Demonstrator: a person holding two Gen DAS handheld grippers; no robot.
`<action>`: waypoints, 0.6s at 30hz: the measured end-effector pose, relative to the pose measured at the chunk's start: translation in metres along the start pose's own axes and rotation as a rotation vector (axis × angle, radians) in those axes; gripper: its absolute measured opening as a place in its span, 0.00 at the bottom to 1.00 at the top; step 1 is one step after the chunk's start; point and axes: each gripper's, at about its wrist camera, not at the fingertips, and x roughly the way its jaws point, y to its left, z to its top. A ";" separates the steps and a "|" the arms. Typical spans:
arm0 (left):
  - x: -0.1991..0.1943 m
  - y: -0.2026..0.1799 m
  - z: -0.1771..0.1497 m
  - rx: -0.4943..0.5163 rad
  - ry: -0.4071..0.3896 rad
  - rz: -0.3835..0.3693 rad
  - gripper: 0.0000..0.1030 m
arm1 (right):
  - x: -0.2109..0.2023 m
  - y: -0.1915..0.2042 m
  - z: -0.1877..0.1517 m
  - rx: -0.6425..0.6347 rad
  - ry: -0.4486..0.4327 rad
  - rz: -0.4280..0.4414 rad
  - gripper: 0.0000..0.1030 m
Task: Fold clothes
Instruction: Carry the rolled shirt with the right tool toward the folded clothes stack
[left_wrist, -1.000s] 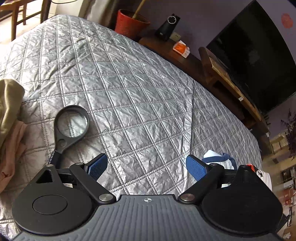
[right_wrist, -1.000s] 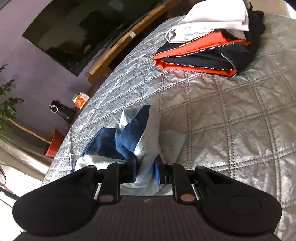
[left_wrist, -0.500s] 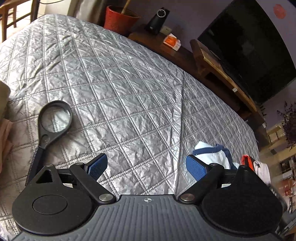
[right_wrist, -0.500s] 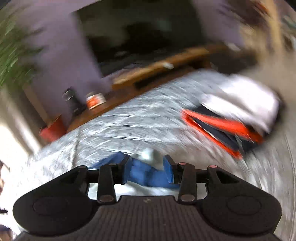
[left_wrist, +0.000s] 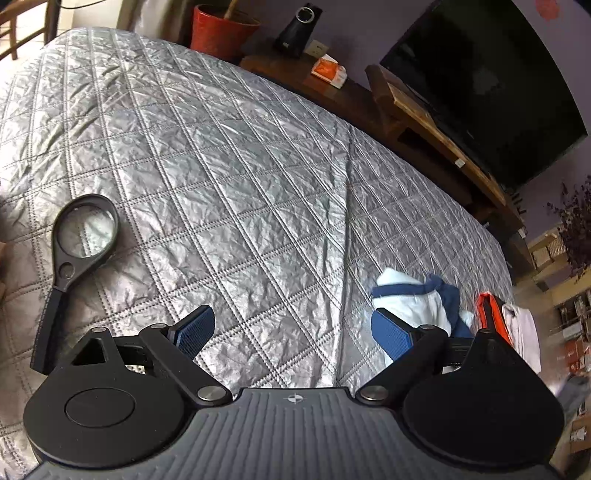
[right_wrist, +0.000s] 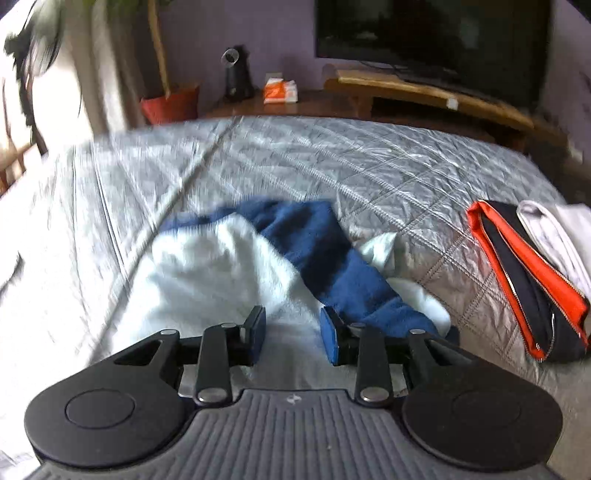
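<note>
A rumpled navy-and-pale-blue fleece garment (right_wrist: 280, 258) is lying bunched directly ahead of the right gripper (right_wrist: 291, 332), its jaws parted and empty; the left gripper (left_wrist: 291, 332), gaping wide, is hovering farther off, garment to its right.

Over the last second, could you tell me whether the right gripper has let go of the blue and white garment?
Yes. The right gripper has opened and the blue and white garment lies loose on the quilt.
</note>
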 end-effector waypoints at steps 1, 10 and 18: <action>0.001 -0.002 -0.001 0.008 0.004 -0.003 0.92 | -0.009 -0.007 0.004 0.049 -0.036 0.015 0.43; 0.011 -0.023 -0.012 0.075 0.035 -0.016 0.92 | 0.020 -0.052 0.023 0.197 0.060 -0.003 0.56; 0.017 -0.032 -0.015 0.109 0.051 -0.017 0.92 | 0.046 -0.070 0.017 0.224 0.196 0.129 0.55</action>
